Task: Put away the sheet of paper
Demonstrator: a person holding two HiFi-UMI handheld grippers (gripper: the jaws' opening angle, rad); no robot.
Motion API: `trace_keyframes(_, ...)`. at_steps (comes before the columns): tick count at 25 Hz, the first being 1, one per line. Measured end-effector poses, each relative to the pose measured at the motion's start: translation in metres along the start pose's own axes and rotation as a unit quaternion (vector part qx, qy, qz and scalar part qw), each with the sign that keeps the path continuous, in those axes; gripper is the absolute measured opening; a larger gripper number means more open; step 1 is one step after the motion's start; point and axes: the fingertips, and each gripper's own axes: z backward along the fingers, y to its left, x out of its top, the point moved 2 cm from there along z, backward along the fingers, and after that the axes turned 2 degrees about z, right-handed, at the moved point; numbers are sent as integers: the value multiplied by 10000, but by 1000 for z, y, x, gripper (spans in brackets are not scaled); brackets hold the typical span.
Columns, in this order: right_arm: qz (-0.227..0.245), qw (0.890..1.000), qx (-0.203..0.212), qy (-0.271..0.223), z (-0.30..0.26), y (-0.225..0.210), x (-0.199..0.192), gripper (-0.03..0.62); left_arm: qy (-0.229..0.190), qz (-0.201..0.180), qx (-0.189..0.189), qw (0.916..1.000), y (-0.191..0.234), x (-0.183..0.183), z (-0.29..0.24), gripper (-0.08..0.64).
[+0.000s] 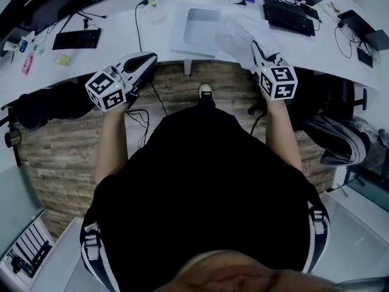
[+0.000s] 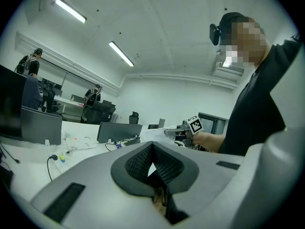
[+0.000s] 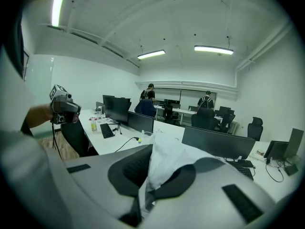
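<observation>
Head view: I look steeply down past a person in black clothing to a curved white worktop point(image 1: 121, 32) with a wood-plank floor point(image 1: 67, 151) below its near edge.
Left tongs point(image 1: 144, 59): closed tip to tip. The left gripper view shows nothing caught between the dark ribbed pads point(image 2: 138, 163). They sit at the worktop's near edge, well apart from the paper.
Right tongs point(image 1: 256, 46): clamped on the crumpled white sheet of paper point(image 1: 234, 38). In the right gripper view it bulges up from between the pads and hides most of them.
Paper's place: held in the right tongs over the worktop, just beside a flat grey rectangular slab point(image 1: 202, 28) that looks to me like a closed laptop. I cannot tell whether its far end touches the surface.
Nearby: a black keyboard point(image 1: 289, 18) lies beyond the paper, and another black keyboard point(image 1: 77, 39) lies far off on the left side.
</observation>
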Motion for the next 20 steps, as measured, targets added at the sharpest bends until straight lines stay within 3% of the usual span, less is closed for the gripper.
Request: trace_keyframes(20,22,9995,304,90,-51,-55,-6,15,299,58,6,9995,33,10,-64,20)
